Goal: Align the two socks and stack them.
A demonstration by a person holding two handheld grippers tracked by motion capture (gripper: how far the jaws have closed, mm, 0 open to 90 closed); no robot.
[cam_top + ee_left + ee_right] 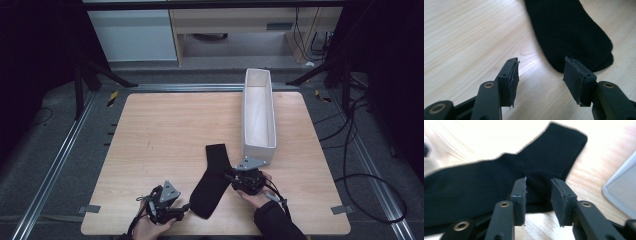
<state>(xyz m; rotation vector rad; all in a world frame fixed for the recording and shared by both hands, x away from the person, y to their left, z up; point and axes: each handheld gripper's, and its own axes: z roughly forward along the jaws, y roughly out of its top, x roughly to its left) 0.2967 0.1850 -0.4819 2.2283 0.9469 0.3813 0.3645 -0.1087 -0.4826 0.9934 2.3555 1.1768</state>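
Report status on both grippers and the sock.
Left gripper open at sock toe. Right gripper open, straddling sock's heel edge. Sock flat on table. Bin beside it, nothing in the way.

A lab recording rig: the wooden bench (165, 145) sits inside black curtains, flanked by metal floor rails (55, 160) at left and right, tripod legs (97, 75) at upper left, and loose cables (360, 165) at right.

A sock (212, 181) lies on the table (165, 135) between my left gripper (186, 206) and right gripper (229, 176), with a long bin (259, 112) behind it to the right.
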